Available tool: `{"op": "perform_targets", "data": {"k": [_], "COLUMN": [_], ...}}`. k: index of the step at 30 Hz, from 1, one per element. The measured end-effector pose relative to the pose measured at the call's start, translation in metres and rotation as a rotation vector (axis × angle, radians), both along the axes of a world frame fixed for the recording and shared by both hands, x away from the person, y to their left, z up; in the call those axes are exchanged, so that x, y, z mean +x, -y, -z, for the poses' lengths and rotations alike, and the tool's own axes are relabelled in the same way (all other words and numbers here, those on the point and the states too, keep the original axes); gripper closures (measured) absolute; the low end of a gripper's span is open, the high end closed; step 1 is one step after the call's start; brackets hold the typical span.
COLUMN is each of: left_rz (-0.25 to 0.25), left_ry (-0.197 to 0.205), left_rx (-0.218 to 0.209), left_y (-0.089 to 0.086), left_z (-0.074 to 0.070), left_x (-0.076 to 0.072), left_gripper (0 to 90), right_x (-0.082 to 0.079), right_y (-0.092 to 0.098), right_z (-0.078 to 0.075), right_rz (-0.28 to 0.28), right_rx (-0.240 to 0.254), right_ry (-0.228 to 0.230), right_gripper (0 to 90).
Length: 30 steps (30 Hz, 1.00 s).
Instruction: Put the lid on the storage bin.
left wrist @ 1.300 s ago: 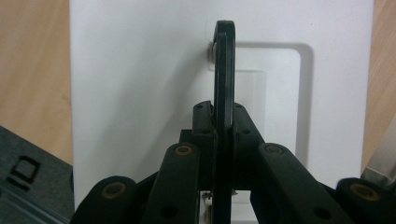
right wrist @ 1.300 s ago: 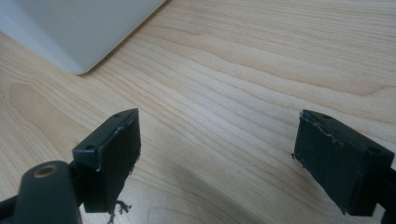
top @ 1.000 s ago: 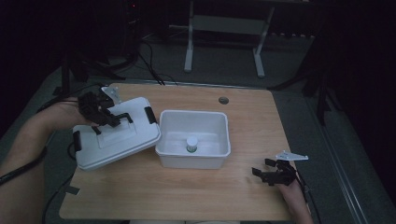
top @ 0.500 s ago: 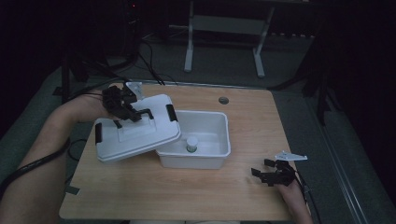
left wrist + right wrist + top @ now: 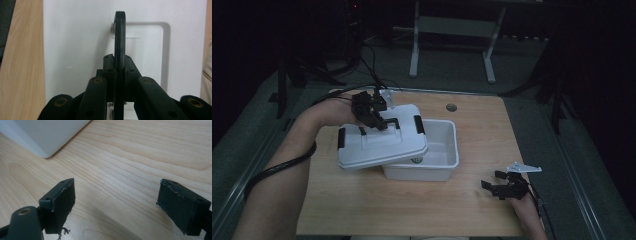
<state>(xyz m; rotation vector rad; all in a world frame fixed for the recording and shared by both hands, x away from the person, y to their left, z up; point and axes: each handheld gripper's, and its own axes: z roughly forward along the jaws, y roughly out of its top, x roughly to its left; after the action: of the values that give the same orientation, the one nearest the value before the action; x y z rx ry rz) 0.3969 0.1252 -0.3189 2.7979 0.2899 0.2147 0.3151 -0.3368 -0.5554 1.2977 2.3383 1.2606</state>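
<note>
dim room, dark floor all round with a metal stand frame [image 5: 451, 47] behind. light wood bench [image 5: 472, 200] has rounded corners and loads of bare space front and right. white tub [image 5: 443, 156] sits mid-bench, and the white lid [image 5: 377, 147] hangs tilted over its left half, overlapping the rim. left hand-held gripper [image 5: 373, 119] is clamped tight on the lid's black handle [image 5: 120, 42]. right hand-held gripper [image 5: 499, 187] rests near the bench's front right edge, jaws wide, holding nothing.
</note>
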Motion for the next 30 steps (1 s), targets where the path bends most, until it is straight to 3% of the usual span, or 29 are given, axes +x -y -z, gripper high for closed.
{"op": "perform_targets", "data": {"k": [13, 19, 30], "left_rz": [0.094, 0.132, 0.178], "left_ry": [0.008, 0.010, -0.008], "left_rx": [0.014, -0.002, 0.022], "left_y": [0.052, 0.074, 0.104], "left_z": [0.003, 0.005, 0.021], "left_x": [0.008, 0.012, 0.021], "left_gripper": [83.5, 83.5, 83.4], "right_x": [0.000, 0.000, -0.001], "right_y": [0.001, 0.002, 0.003], "right_z": [0.000, 0.001, 0.001], "right_rz": [-0.002, -0.003, -0.003], "right_rx": [0.009, 0.013, 0.024], "right_ry": [-0.002, -0.005, -0.009], "right_gripper": [14.5, 14.5, 14.5]}}
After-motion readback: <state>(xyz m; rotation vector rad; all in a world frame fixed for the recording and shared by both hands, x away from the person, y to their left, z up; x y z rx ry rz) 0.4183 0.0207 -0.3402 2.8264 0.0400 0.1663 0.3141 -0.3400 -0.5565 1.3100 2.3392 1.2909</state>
